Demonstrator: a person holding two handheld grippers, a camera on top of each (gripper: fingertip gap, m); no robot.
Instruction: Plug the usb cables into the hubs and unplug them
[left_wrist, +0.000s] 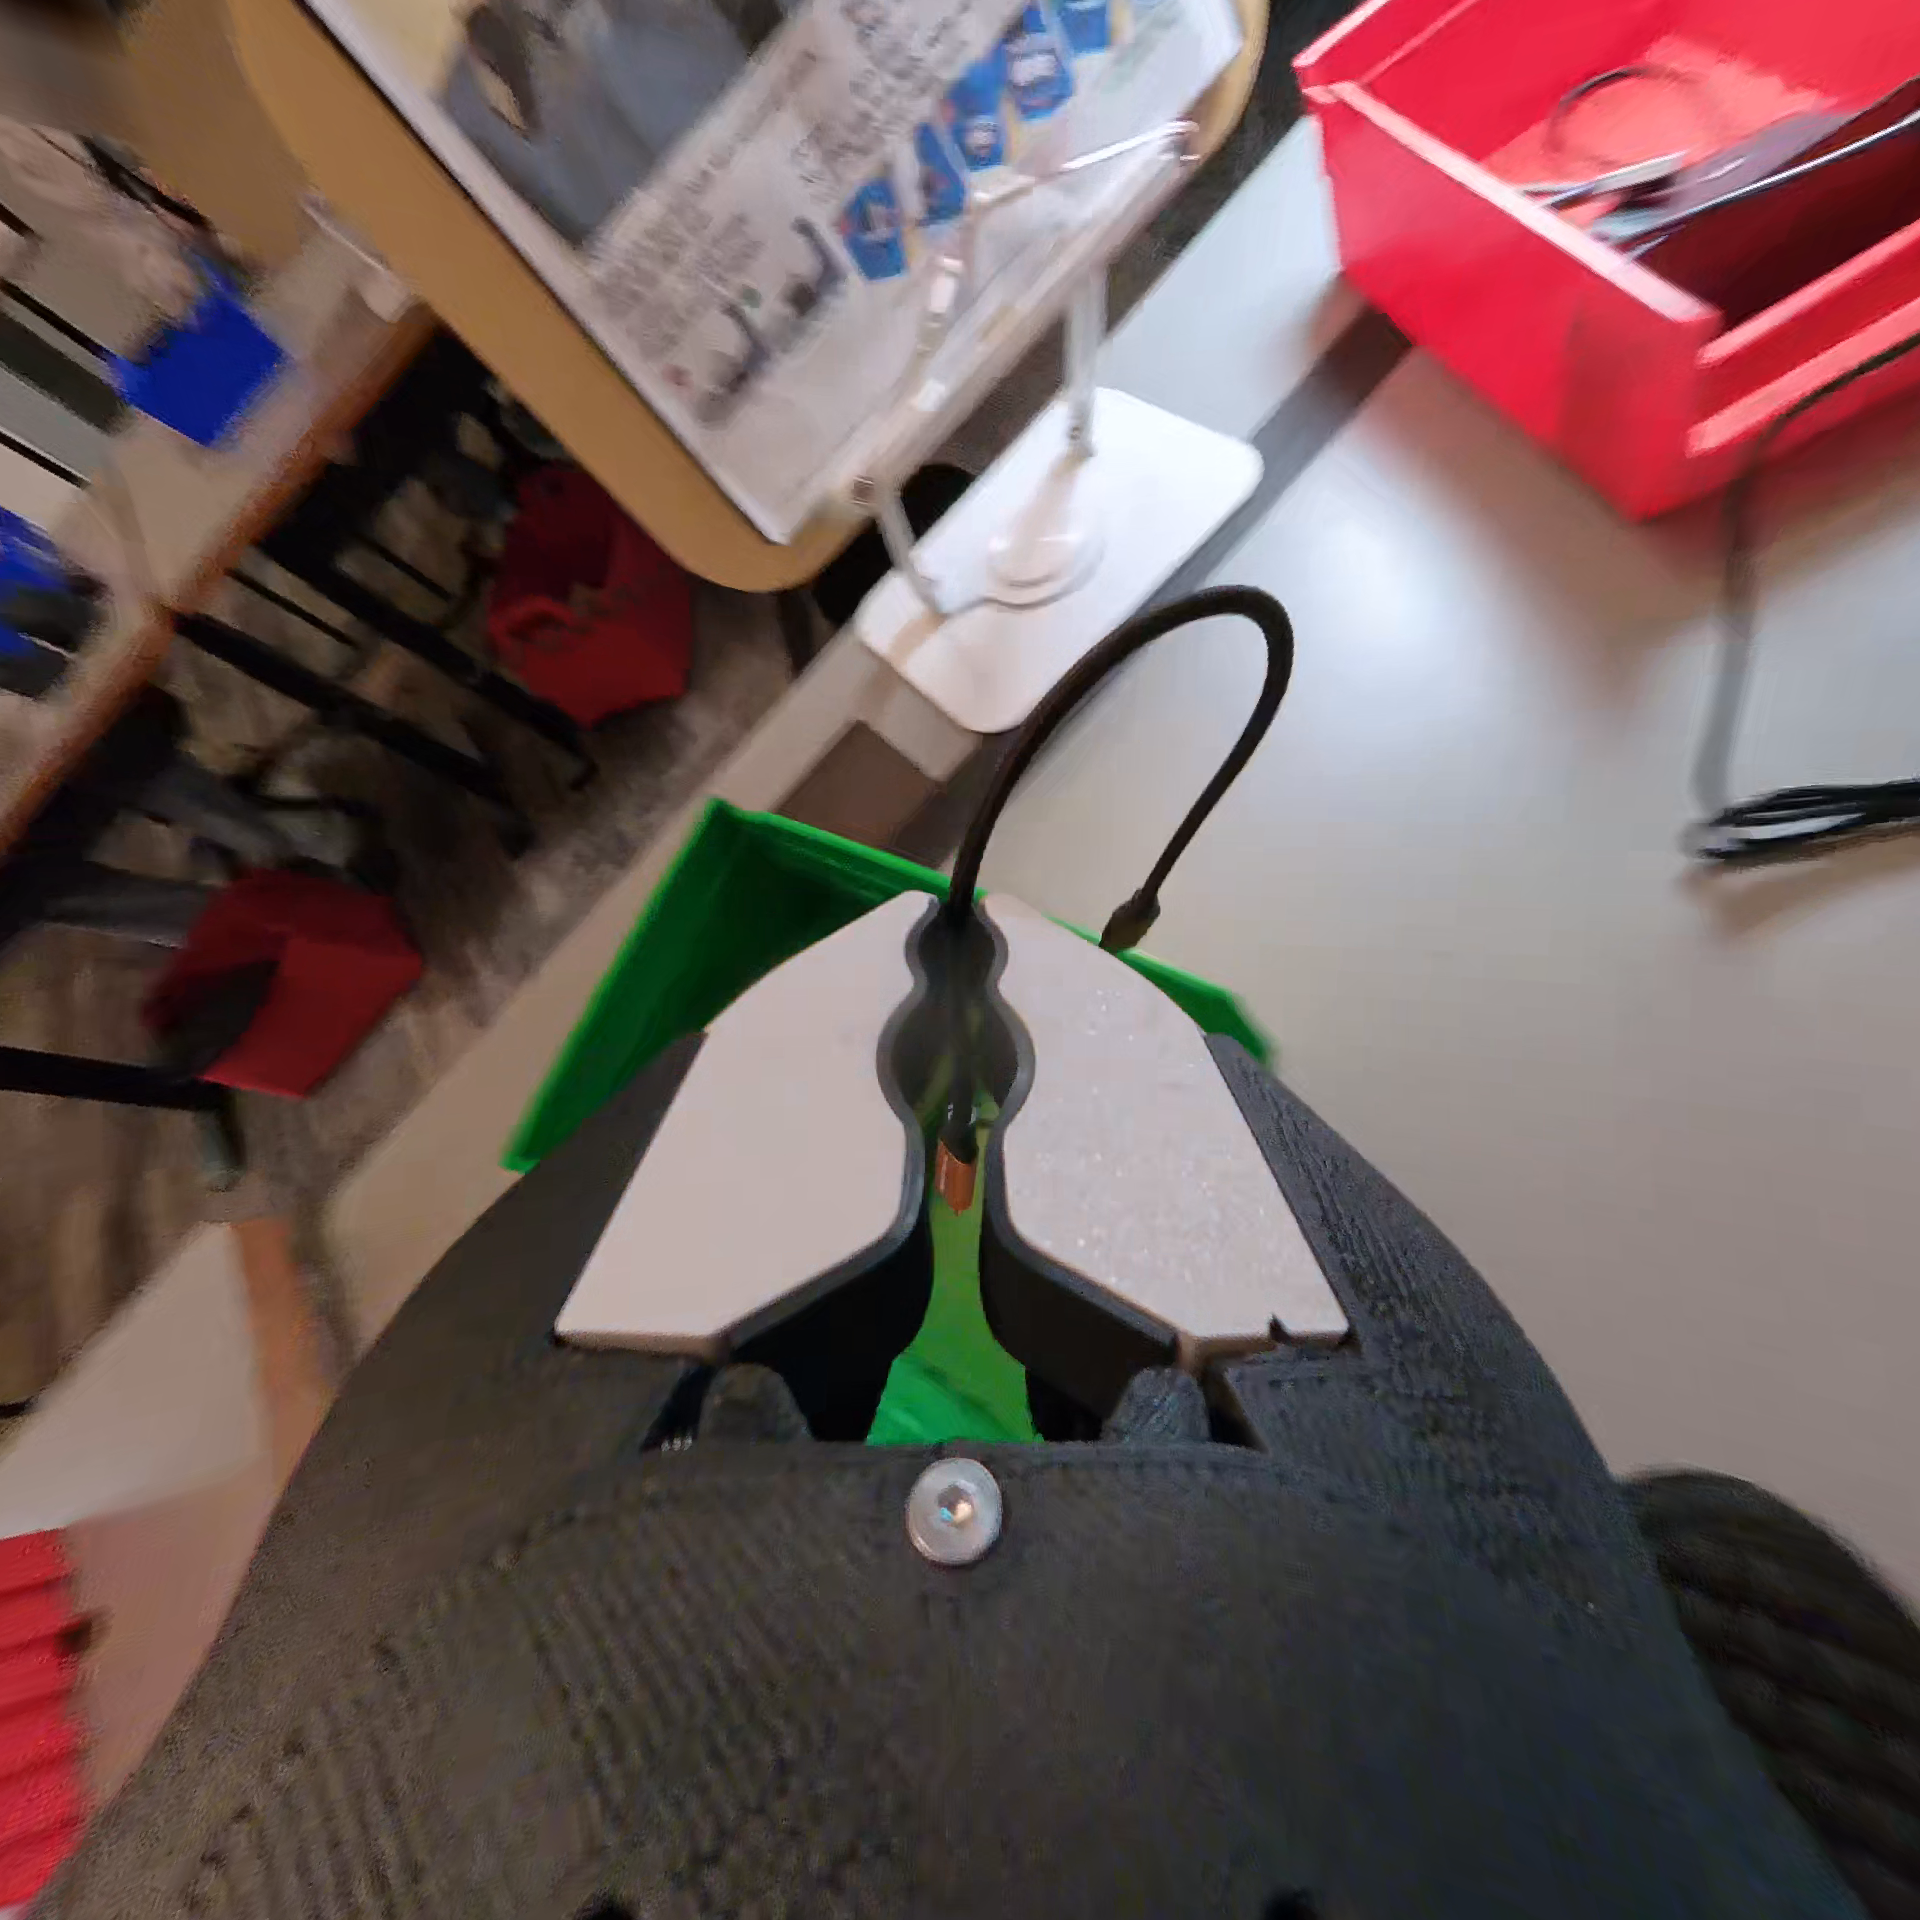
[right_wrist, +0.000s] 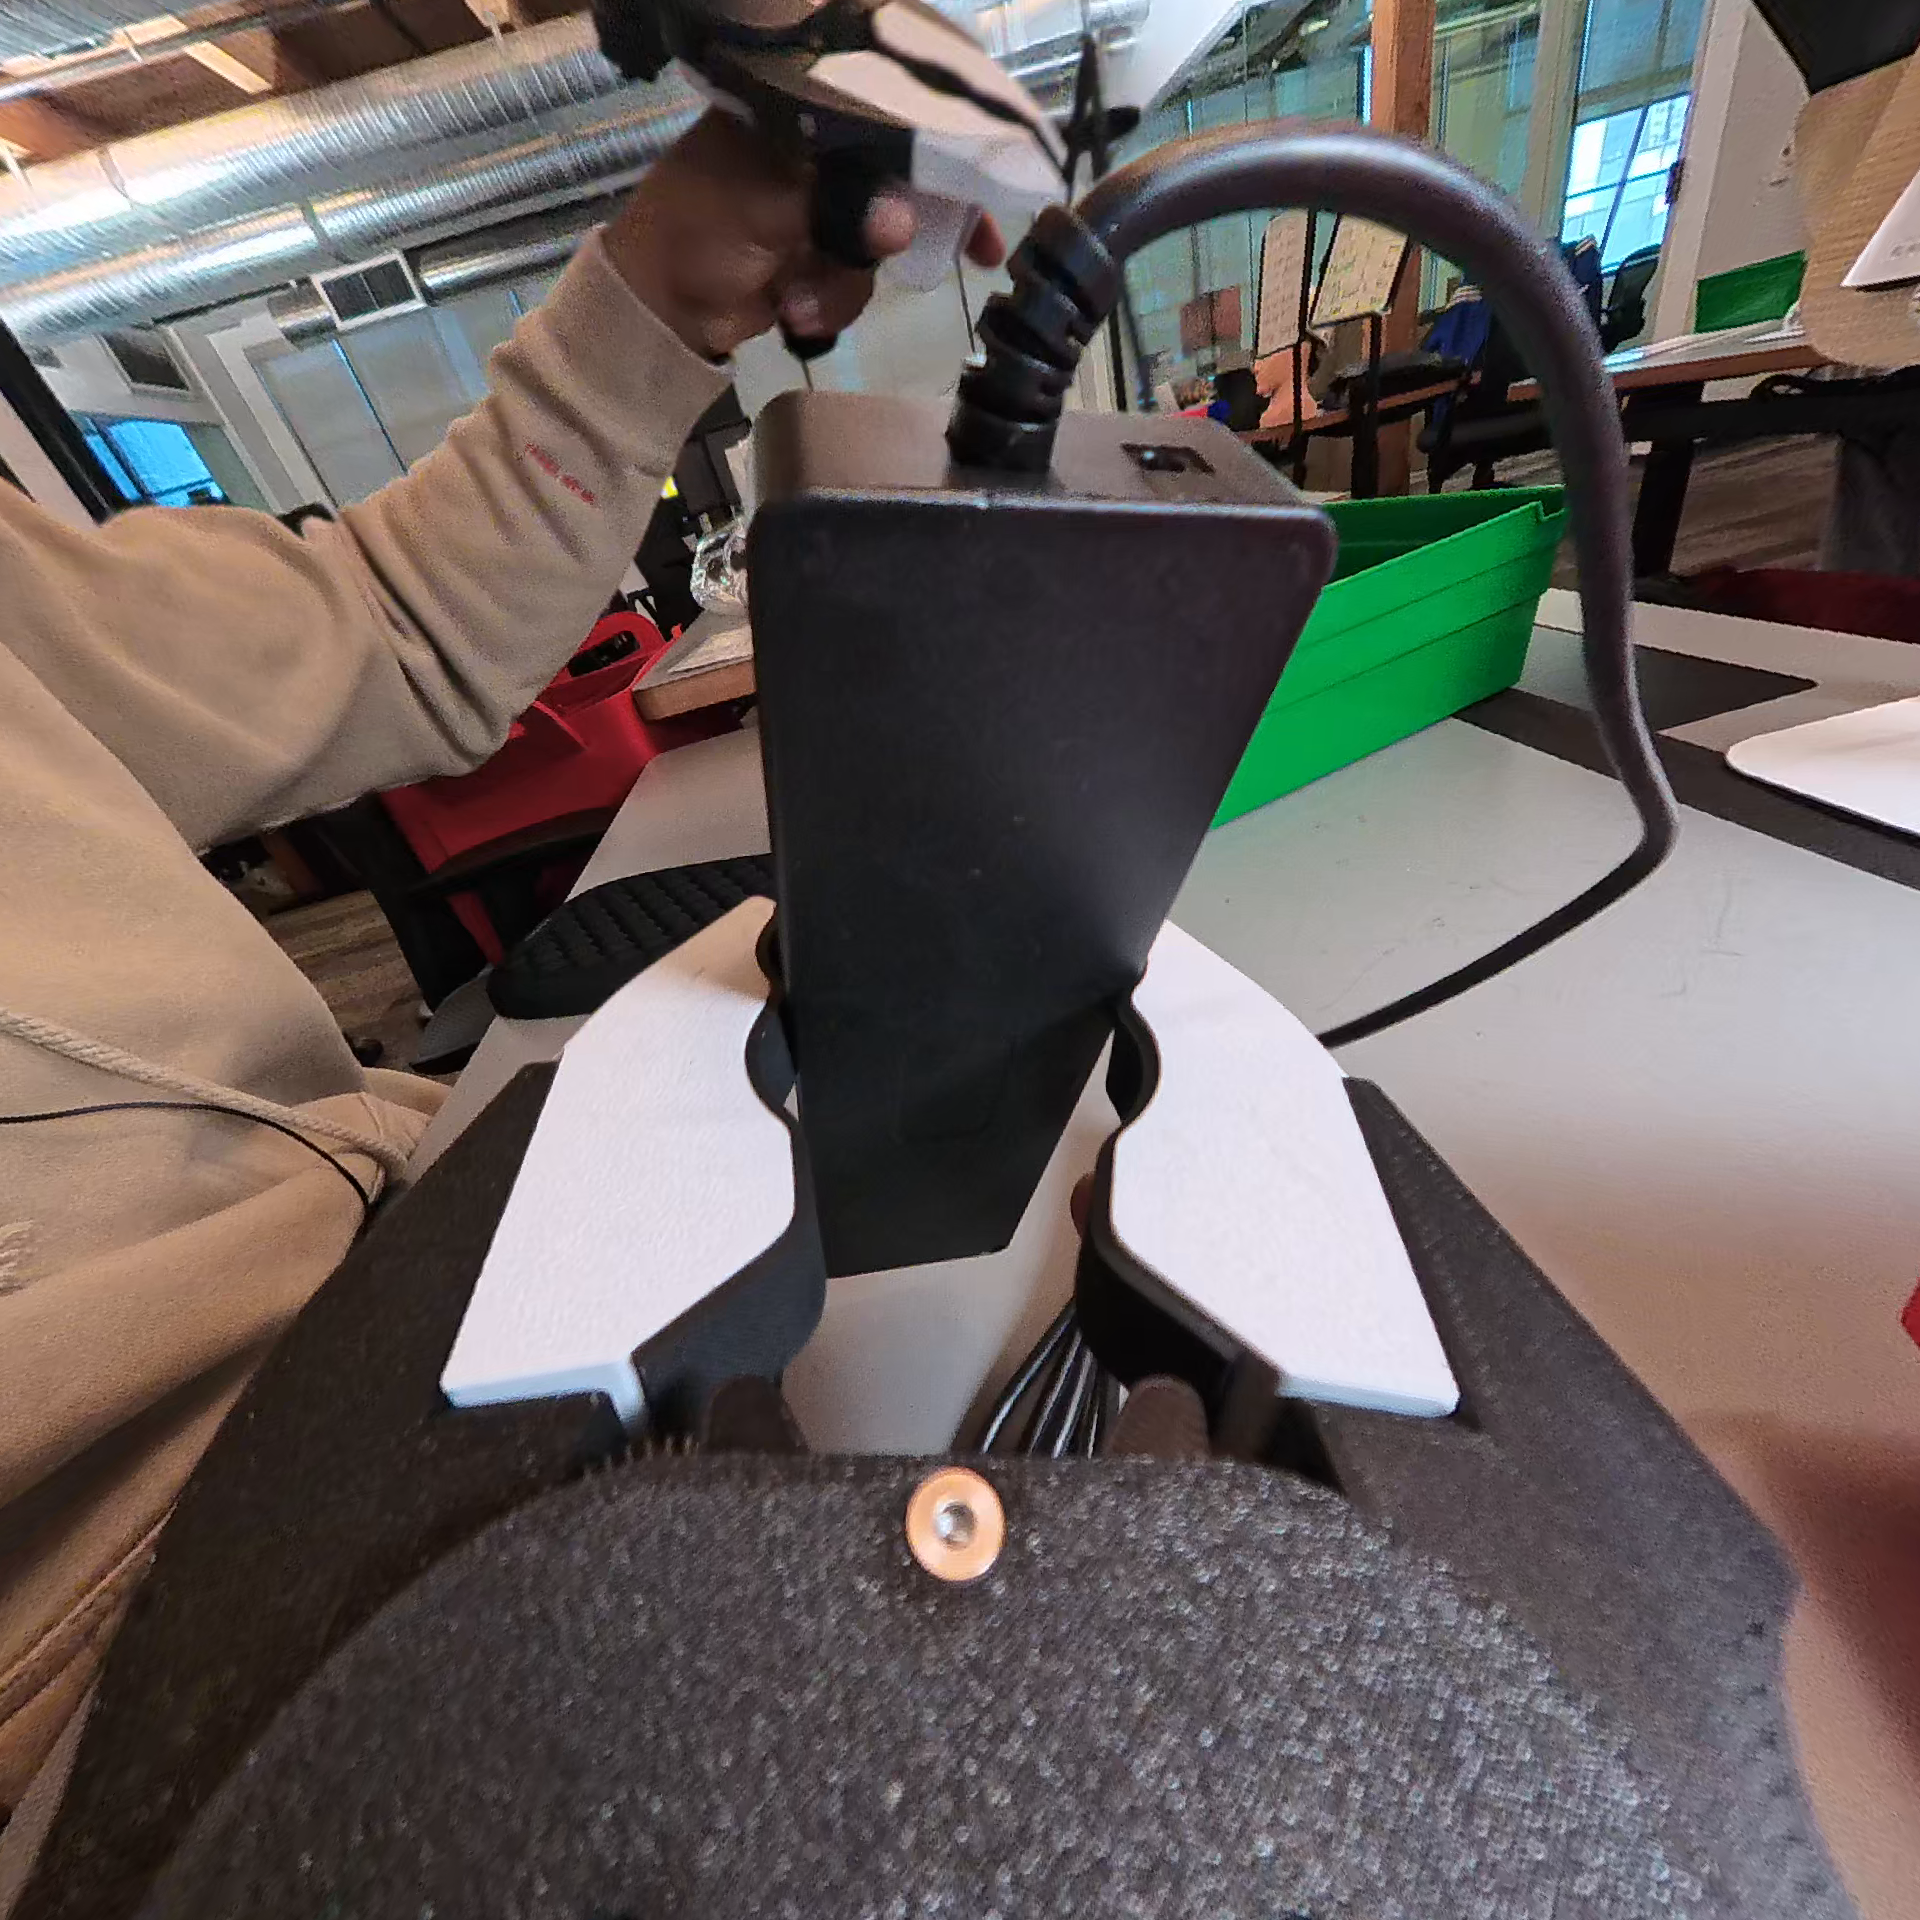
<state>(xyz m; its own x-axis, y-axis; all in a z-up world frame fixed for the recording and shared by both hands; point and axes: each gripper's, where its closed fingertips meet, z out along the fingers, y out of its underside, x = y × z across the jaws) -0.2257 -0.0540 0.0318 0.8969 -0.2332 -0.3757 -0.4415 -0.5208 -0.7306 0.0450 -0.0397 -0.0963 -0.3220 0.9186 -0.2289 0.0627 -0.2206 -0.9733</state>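
My left gripper is shut on a short black USB cable. The cable arches up out of the fingertips and its far plug hangs free above the green bin. Its other, copper-coloured plug sits between the fingers. My right gripper is shut on a black USB hub, held upright above the grey table. The hub's thick black cord loops up and down to the table. The left gripper, held in a person's hand, shows above the hub.
A red bin holding cables stands at the far right of the table. A white stand with a clear sheet holder is behind the green bin. A black cable bundle lies at right. A person's beige sleeve fills the left.
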